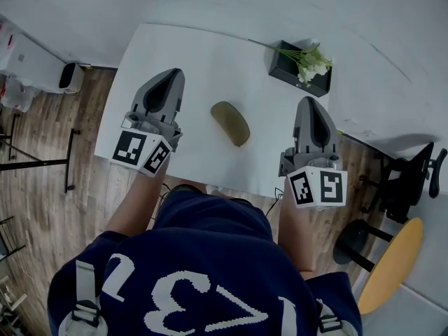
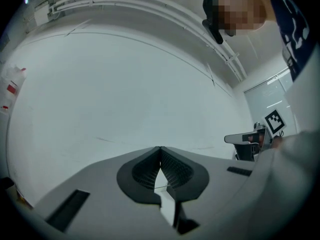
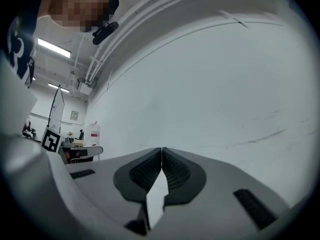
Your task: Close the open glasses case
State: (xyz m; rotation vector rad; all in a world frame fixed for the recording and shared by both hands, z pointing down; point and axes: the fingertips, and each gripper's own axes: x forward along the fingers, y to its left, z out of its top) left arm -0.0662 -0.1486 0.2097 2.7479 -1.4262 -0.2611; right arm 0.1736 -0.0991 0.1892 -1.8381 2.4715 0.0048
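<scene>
An olive-green glasses case (image 1: 231, 122) lies on the white table (image 1: 196, 54), its lid down, between my two grippers. My left gripper (image 1: 171, 75) hovers over the table's left side, jaws shut and empty. My right gripper (image 1: 309, 102) is at the table's right front, jaws shut with nothing in them. In the left gripper view the shut tips (image 2: 160, 148) face a bare white wall; the right gripper view shows its shut tips (image 3: 161, 149) against a white wall too. The case is out of both gripper views.
A black box holding white flowers (image 1: 302, 67) stands at the table's back right. A black chair (image 1: 409, 177) and a yellow stool (image 1: 388, 264) are at the right on the wood floor. The person's dark shirt (image 1: 196, 271) fills the bottom.
</scene>
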